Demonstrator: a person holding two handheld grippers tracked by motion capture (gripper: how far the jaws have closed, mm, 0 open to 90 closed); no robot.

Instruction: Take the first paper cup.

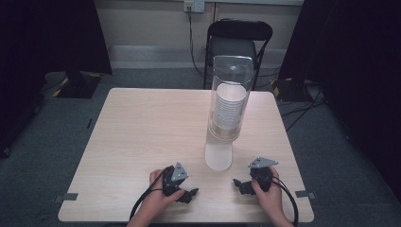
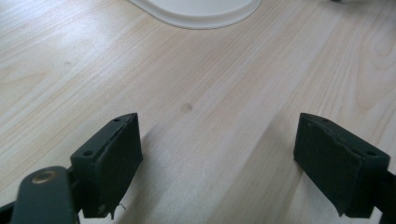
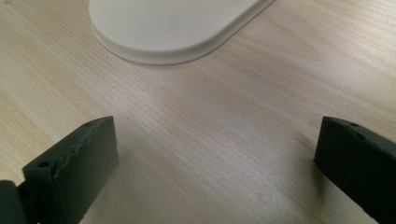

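Note:
A tall clear cup dispenser [image 1: 229, 97] stands on a white base [image 1: 218, 157] near the table's middle front, with a stack of white cups [image 1: 231, 106] inside its tube. My left gripper [image 1: 189, 193] rests low on the table, left of the base, jaws wide apart and empty. My right gripper [image 1: 238, 183] rests to the right of the base, also open and empty. The rounded edge of the white base [image 2: 196, 11] lies beyond the left jaws, and the same base [image 3: 173, 30] lies ahead of the right jaws. Only bare wood sits between each pair of jaws.
The light wooden table [image 1: 142, 132] has free surface to the left and behind. A black chair [image 1: 239, 40] stands beyond the far edge. Dark curtains hang at both sides, and cables lie on the grey floor [image 1: 302, 101].

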